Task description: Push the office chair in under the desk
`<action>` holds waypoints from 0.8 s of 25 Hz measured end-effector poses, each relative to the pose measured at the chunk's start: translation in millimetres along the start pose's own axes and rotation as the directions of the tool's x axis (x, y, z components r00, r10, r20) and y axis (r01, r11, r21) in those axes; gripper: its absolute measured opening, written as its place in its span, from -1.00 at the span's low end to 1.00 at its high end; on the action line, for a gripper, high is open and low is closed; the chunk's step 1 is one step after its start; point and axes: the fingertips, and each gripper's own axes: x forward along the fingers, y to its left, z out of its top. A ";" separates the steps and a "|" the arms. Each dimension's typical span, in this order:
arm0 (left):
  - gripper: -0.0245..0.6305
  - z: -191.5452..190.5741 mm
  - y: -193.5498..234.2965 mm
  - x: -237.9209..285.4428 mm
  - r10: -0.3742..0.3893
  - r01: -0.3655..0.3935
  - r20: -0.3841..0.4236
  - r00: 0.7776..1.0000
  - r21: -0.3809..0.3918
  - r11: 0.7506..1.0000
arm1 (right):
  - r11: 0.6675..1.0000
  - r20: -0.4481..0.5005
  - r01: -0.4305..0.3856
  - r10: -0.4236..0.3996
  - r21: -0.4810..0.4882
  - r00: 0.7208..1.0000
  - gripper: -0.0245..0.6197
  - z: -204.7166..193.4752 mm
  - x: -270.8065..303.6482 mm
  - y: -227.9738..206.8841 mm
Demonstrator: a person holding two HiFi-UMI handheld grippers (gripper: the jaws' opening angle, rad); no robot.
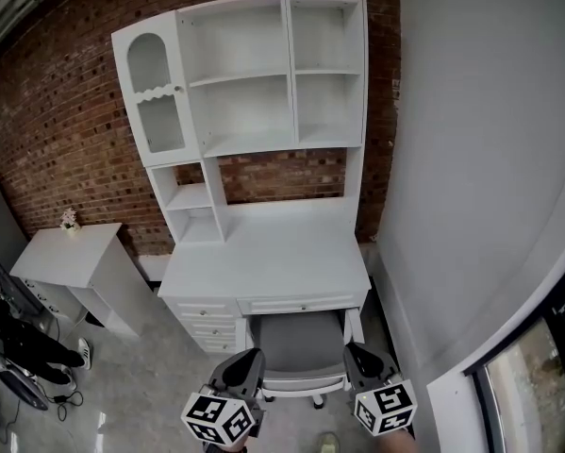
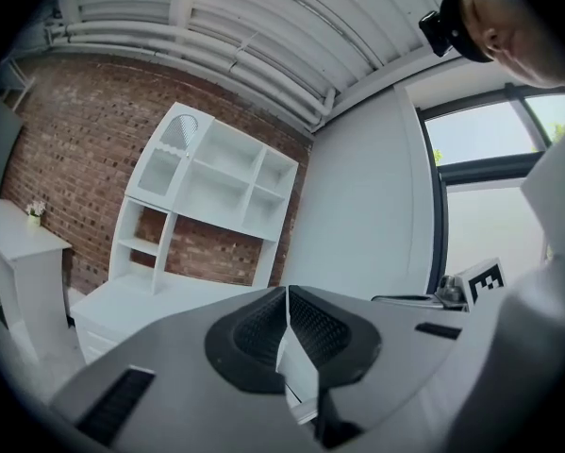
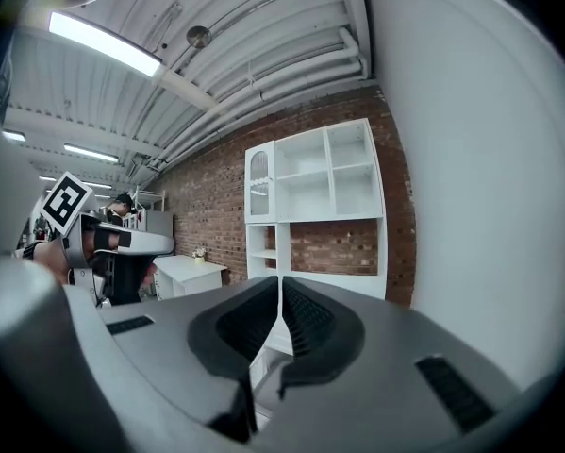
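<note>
The white desk (image 1: 263, 262) with a tall shelf hutch (image 1: 254, 74) stands against the brick wall. The office chair (image 1: 296, 343) has a grey seat lying partly under the desk top, and its white back rail (image 1: 303, 382) is toward me. My left gripper (image 1: 251, 359) is at the rail's left end and my right gripper (image 1: 351, 352) at its right end. Whether they touch the chair I cannot tell. Both are shut with nothing between the pads. The left gripper view shows its closed pads (image 2: 263, 328) before the desk (image 2: 136, 295); the right gripper view shows the same (image 3: 306, 314).
A white side table (image 1: 70, 253) with a small flower pot (image 1: 70, 220) stands left of the desk. A grey wall (image 1: 480, 159) runs close along the desk's right side. Desk drawers (image 1: 207, 324) sit left of the chair. A person (image 1: 27, 347) is at the left edge.
</note>
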 end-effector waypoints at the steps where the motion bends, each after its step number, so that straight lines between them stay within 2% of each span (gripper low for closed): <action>1: -0.89 3.2 -0.6 -1.6 0.000 0.000 0.007 1.000 0.011 1.000 | 1.000 0.013 0.004 -0.004 -0.011 1.000 -0.89 4.9 -0.4 1.7; 4: -0.89 7.6 -2.1 -1.2 0.002 -0.003 0.020 1.000 0.033 0.999 | 0.998 0.038 0.022 -0.020 -0.054 0.999 -0.90 15.4 0.7 2.0; 13: -0.89 10.9 6.0 -1.9 0.049 -0.051 0.027 0.998 0.093 0.994 | 0.997 0.074 0.036 -0.031 -0.069 0.997 -0.90 30.3 2.1 2.6; 20: -0.91 11.2 6.8 -4.1 0.058 -0.060 0.025 0.998 0.095 0.994 | 0.996 0.061 0.039 -0.035 -0.080 0.998 -0.91 29.8 1.1 2.2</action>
